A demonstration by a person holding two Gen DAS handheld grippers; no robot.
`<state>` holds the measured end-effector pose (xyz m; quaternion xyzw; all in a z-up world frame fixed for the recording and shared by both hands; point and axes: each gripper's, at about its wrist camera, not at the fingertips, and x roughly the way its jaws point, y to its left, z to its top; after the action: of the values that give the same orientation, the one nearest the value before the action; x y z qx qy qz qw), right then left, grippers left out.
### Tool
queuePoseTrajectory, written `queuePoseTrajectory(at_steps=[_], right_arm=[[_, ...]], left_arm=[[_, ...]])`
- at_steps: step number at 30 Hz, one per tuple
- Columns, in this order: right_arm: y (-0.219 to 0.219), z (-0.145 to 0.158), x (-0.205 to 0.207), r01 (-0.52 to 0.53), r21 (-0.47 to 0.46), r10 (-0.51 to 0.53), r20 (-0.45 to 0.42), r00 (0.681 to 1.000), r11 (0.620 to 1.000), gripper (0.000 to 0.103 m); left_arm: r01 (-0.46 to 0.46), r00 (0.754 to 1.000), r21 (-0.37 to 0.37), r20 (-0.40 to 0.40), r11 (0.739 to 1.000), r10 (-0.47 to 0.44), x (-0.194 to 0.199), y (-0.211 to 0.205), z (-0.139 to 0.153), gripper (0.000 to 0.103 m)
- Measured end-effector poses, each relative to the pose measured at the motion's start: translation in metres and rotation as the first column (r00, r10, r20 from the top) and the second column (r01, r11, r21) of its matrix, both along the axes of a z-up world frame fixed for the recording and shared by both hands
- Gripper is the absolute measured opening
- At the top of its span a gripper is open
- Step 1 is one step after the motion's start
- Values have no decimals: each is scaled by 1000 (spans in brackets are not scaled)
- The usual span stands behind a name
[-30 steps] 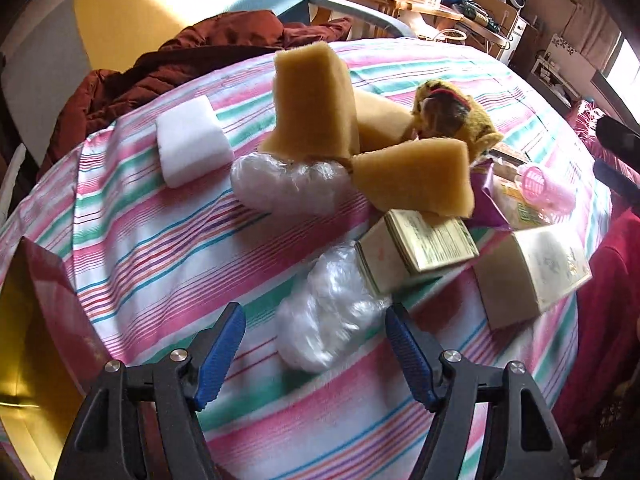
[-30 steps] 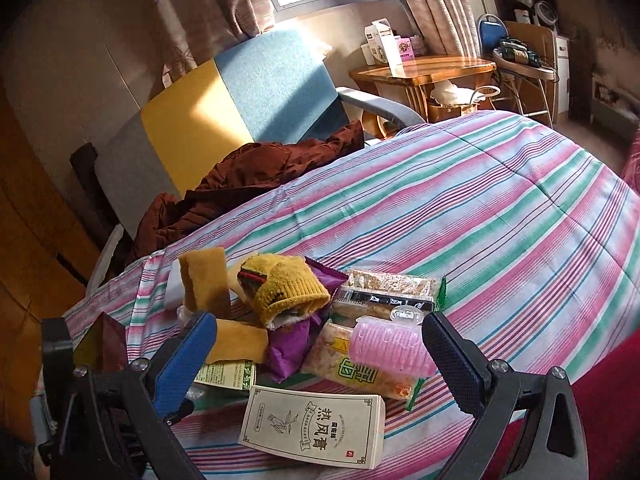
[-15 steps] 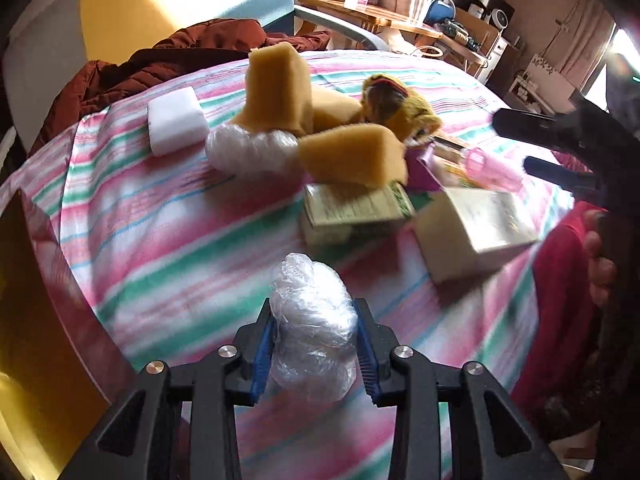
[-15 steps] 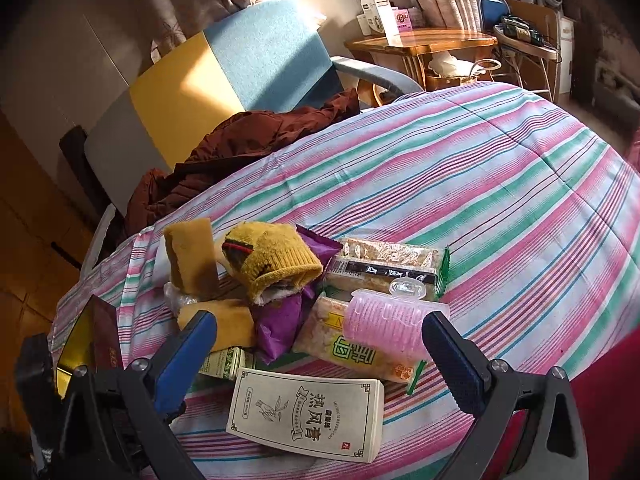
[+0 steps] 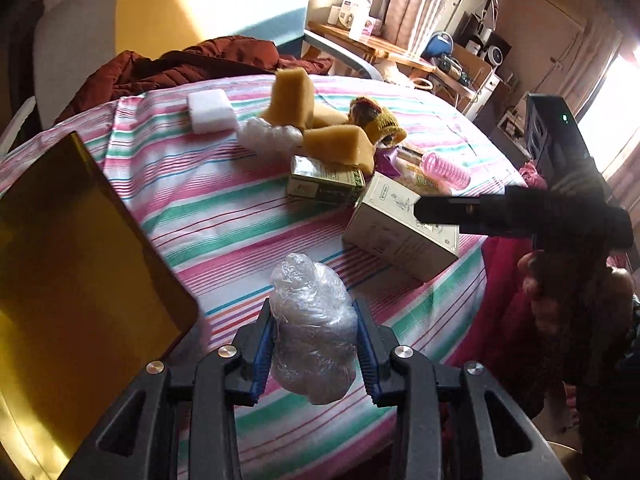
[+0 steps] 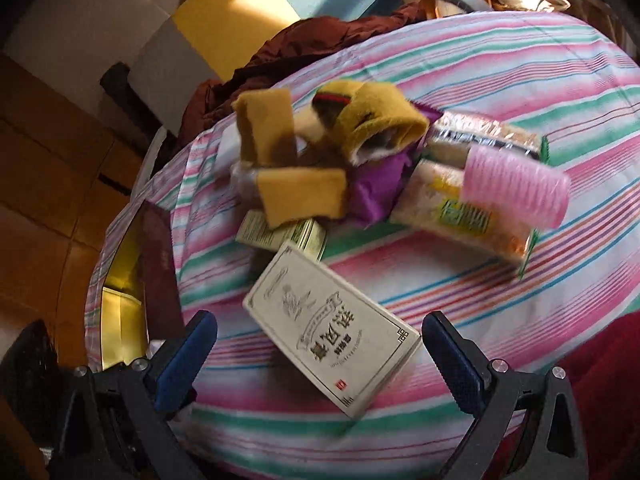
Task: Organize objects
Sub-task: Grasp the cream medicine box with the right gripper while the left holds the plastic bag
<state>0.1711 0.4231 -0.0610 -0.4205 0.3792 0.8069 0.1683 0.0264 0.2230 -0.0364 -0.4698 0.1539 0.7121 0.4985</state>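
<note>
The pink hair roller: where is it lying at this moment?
In the right wrist view, the pink hair roller lies at the right of the pile, on a snack packet, beside the purple wrapper.

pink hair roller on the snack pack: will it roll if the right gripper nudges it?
Probably: the pink hair roller is a cylinder lying on its side across a slick-looking snack pack. Its ribbed, hollow-looking plastic suggests it is light and may squash slightly under the pads.

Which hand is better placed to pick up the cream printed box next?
Right. The right gripper is open and empty with the cream box between its fingers; the left gripper is shut on a plastic-wrap bundle.
</note>
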Motion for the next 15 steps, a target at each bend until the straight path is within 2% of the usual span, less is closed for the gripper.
queuePoseTrajectory(at_steps=[1,3,7,10,12,15], right_arm=[[-7,2,0,-22,21,21,7,1000,1000,103],[-20,13,-3,-67,131,61,47,997,989,103],[-38,27,-18,-166,355,113,167,979,920,103],[-52,27,-36,-267,439,157,269,950,858,102],[-54,27,-42,-298,491,149,321,935,819,96],[-49,21,-51,-378,481,172,419,892,791,92]], left_arm=[[-8,1000,8,-3,1000,8,1,-6,4,37],[-33,999,29,-3,999,33,-3,-17,7,37],[-80,997,56,4,995,80,-9,-34,10,37],[-117,993,67,14,991,117,-13,-50,12,37],[-144,990,71,14,987,144,-17,-61,10,37],[-191,982,78,19,978,190,-26,-79,10,37]])
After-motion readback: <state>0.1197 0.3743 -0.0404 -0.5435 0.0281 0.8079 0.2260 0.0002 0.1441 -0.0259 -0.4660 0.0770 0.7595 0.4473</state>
